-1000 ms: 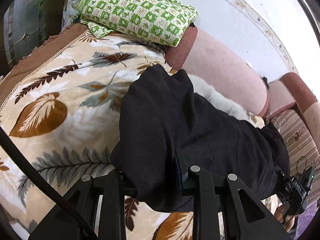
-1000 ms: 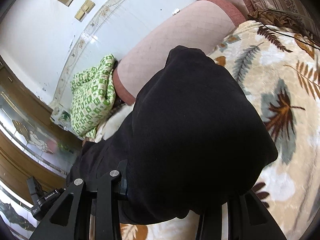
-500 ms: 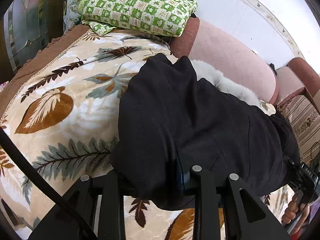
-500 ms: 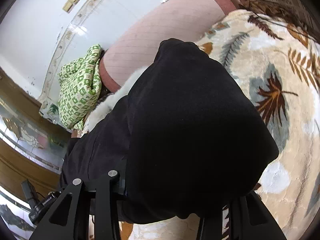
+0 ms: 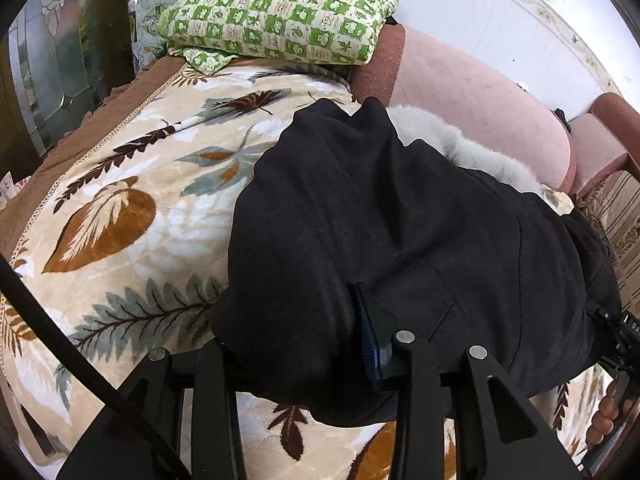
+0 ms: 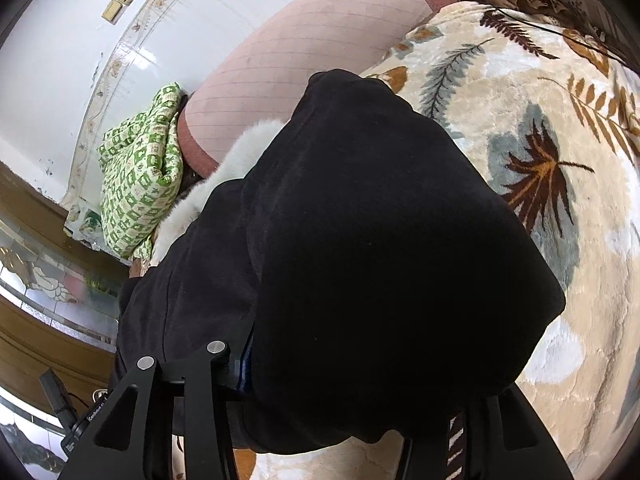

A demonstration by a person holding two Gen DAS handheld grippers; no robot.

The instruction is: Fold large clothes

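Observation:
A large black coat [image 5: 400, 232] with a white-grey fur collar [image 5: 460, 148] lies on a leaf-patterned blanket [image 5: 120, 216] over a sofa. My left gripper [image 5: 304, 344] is shut on the near hem of the black coat, with cloth bunched between its fingers. My right gripper [image 6: 348, 384] is shut on the coat's other near edge [image 6: 380, 260], and the cloth drapes over its fingers and hides them. The fur collar also shows in the right wrist view [image 6: 208, 196].
A folded green-and-white checked cloth [image 5: 280, 12] sits on the sofa's arm at the far left. The pink sofa backrest [image 5: 472, 96] runs behind the coat, with a white wall above. The blanket continues to the right of the coat [image 6: 552, 128].
Both grippers have carried the coat's near edge a little forward and down toward the blanket. Their hold on the cloth has not changed.

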